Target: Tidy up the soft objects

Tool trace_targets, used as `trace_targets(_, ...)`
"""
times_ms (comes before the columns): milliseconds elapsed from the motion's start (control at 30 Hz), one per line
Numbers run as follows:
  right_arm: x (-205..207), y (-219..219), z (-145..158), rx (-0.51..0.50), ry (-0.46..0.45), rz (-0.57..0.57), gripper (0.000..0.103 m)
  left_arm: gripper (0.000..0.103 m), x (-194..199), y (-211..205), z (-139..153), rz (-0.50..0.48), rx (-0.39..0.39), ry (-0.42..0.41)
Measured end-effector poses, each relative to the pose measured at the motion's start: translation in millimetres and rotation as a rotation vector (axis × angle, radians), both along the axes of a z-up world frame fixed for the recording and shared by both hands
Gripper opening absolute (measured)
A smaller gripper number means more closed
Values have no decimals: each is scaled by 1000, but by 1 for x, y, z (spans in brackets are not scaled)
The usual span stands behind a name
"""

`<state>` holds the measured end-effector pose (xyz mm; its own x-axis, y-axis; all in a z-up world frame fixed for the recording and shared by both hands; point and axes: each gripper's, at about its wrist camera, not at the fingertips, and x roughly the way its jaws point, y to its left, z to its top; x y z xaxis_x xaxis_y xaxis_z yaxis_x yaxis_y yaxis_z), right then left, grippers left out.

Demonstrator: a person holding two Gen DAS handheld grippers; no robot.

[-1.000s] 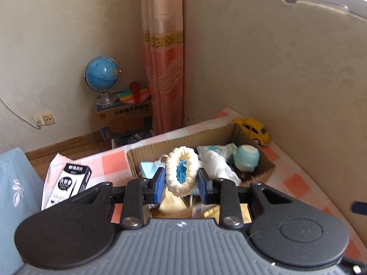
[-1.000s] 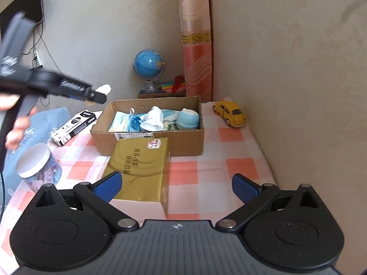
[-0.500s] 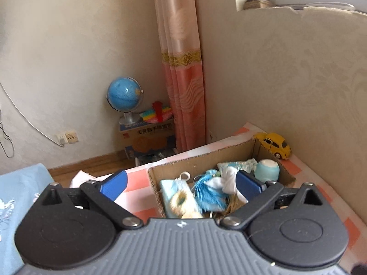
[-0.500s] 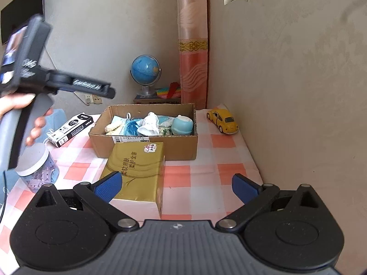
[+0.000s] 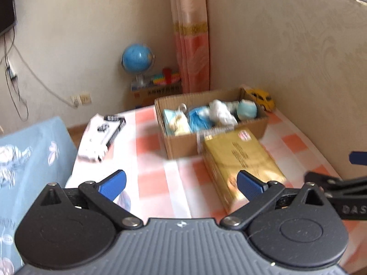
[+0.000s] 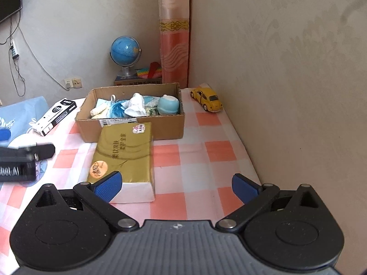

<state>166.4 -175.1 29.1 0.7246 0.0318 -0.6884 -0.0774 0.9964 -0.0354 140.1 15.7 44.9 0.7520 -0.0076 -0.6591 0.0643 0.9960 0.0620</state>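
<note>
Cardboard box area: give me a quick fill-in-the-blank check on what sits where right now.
1. The gold tissue pack lies on the checked cloth directly in front of the ____.
2. The toy car beside the wall is coloured ____.
3. Both the left gripper and the right gripper hold ____.
4. The round light-blue soft toy sits at the box's ____ end in the right wrist view.

Missing words: cardboard box; yellow; nothing; right
</note>
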Motion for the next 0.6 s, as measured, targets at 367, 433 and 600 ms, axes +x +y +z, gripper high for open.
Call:
trace_targets(367, -16, 6, 22, -13, -42, -4, 103, 102, -26, -4, 10, 26, 6, -20)
trace_targets(433, -18, 6, 24, -13, -46, -3, 103, 102, -27, -4, 12, 31, 5, -24)
trace_targets(600, -19, 6, 25, -12, -49, -1, 103, 102, -29, -3, 13, 42, 5, -24)
